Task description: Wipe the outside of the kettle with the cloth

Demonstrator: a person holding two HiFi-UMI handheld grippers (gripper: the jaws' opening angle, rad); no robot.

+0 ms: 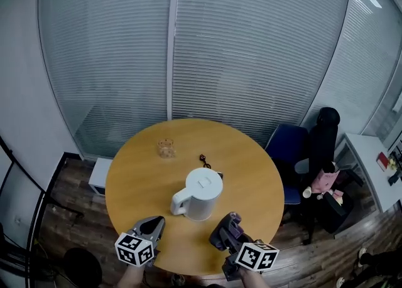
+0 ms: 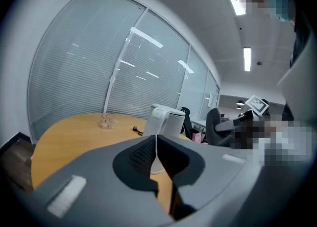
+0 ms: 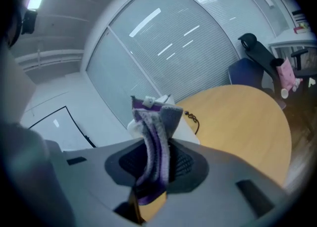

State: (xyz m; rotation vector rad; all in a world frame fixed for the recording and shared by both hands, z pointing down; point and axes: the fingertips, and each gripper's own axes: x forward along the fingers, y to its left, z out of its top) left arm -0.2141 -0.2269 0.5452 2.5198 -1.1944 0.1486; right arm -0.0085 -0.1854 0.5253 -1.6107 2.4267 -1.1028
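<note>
The hard, smooth kettle [image 1: 200, 194], mid-frame on the table [image 1: 251, 161], seems best steadied by its handle [image 1: 178, 204] with the closed, empty left gripper [image 1: 152, 224], while the right gripper [image 1: 227, 229] pinches the soft cloth [image 3: 153, 137].

The head view looks steeply down from above the near edge of the round yellow-brown wooden table [image 1: 138, 180]. Both gripper views sit low and close, facing across it toward the blind-covered glass wall [image 1: 251, 42]. All three share the white plastic kettle [image 1: 200, 194], seemingly half hidden by the purple-and-grey knitted cloth [image 3: 154, 137] in the right gripper view.
</note>
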